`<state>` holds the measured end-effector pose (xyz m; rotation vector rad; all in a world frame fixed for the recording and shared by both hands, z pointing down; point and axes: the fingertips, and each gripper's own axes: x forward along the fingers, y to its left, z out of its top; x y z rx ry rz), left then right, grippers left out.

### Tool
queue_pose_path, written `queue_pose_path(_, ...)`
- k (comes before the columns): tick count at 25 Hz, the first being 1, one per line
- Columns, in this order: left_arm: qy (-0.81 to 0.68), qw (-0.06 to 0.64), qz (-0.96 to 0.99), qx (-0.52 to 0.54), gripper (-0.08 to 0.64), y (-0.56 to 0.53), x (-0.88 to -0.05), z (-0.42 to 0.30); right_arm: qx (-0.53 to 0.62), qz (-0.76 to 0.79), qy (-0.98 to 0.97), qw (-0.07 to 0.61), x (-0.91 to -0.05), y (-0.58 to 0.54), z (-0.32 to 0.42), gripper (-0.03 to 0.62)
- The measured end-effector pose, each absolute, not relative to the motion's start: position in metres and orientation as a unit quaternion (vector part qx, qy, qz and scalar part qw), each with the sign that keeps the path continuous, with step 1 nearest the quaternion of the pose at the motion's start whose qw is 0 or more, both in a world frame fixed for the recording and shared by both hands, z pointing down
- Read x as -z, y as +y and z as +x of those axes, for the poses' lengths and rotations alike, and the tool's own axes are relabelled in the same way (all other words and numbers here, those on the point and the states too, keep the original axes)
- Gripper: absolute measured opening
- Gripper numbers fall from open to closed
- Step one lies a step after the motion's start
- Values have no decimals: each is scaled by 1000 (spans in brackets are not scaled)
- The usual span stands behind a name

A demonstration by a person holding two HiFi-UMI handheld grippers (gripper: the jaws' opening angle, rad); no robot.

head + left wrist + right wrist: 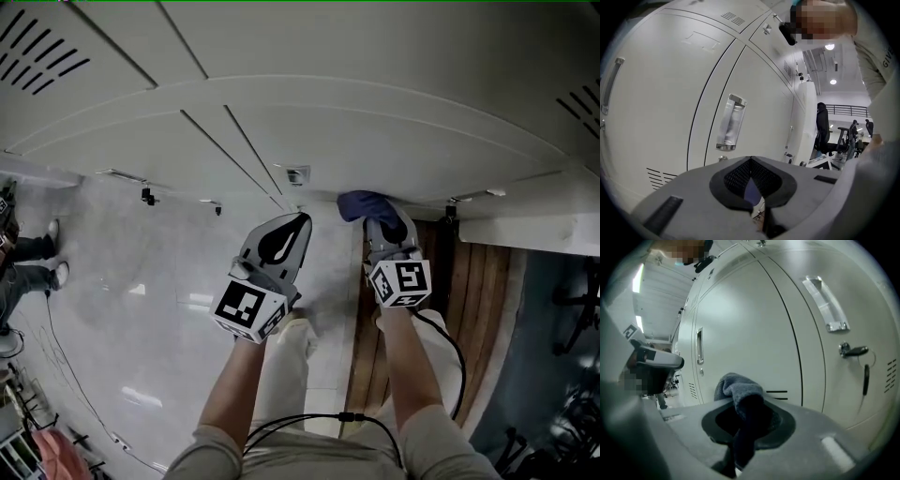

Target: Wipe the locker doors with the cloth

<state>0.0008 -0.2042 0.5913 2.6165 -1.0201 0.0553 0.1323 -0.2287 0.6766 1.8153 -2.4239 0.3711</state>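
A dark blue cloth is clamped in the right claw low by a pale locker door, while the left claw is seen closed and empty beside it.

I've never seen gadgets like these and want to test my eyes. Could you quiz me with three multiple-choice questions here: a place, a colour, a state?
1. Where is the cloth?
A. On the floor.
B. Between the right gripper's fingers.
C. Draped over a locker handle.

2. What colour is the cloth?
A. Red.
B. Yellow.
C. Dark blue.

3. How are the left gripper's fingers?
A. Tips together, holding nothing.
B. Spread wide.
C. Clamped on a key.

Answers: B, the right gripper view shows it pinched there; C, the head view shows it dark blue; A, the left gripper view shows the tips meeting, nothing between.
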Motion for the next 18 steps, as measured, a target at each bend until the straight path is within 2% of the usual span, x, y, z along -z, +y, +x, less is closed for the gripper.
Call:
queue_pose_path(4, -359, 166, 918, -26, -2, -203, -597, 1, -139, 596, -790, 49, -690, -228, 134, 49)
queue_pose_path(7, -359, 165, 918, -22, -2, -202, -581, 6, -149, 595, -789, 34, -668, -224, 138, 51)
queue_pose_path(18, -310, 140, 940, -8, -2, -190, -479, 47, -39, 610, -791, -4, -484, -200, 173, 51)
